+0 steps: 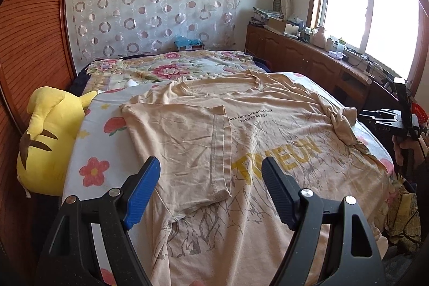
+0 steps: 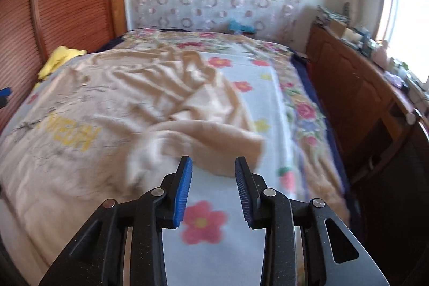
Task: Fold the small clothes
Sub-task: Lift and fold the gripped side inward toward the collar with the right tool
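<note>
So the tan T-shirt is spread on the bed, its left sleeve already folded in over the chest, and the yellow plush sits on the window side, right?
Not quite. The yellow plush sits on the side away from the window, against the wooden panel, as the left wrist view shows. The rest holds: the tan T-shirt is spread on the bed, left sleeve folded in.

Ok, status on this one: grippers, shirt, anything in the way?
Left gripper open, empty. Right gripper part open, nothing between pads. Beige T-shirt flat on bed, one sleeve folded in, the other bunched. Yellow plush beside it, clear.
</note>
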`<state>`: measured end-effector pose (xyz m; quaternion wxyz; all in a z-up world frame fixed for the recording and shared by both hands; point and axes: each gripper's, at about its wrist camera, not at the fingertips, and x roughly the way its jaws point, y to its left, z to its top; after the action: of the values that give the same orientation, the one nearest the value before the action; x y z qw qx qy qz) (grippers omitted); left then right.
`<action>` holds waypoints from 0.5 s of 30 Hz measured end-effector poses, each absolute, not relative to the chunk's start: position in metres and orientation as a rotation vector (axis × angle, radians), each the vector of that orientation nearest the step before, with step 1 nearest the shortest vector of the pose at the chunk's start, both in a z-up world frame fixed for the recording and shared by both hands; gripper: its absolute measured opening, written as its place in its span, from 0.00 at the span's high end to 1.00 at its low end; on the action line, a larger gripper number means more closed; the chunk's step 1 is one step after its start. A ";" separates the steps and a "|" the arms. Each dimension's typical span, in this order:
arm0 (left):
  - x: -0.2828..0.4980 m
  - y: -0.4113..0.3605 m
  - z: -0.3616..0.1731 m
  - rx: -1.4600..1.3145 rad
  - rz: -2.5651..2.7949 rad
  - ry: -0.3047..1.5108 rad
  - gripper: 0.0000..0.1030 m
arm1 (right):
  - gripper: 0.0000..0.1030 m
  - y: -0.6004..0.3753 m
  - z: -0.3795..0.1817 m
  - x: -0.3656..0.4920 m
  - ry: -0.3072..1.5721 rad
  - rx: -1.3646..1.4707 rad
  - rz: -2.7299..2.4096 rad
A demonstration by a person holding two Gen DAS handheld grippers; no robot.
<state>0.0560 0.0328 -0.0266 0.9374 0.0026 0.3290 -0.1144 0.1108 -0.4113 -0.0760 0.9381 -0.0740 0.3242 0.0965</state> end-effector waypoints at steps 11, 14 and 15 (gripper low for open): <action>0.056 0.024 -0.033 0.022 -0.248 0.691 0.23 | 0.66 -0.438 -0.094 0.154 0.762 -0.003 0.218; 0.056 0.024 -0.033 0.021 -0.249 0.690 0.23 | 0.83 -0.433 -0.093 0.158 0.760 -0.077 0.238; 0.056 0.024 -0.033 0.019 -0.249 0.692 0.23 | 0.92 -0.433 -0.094 0.158 0.756 -0.100 0.253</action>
<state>0.0560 0.0241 -0.0329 0.9330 0.0091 0.3384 -0.1219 0.1576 -0.4327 -0.0942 0.9204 -0.0485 0.3680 0.1229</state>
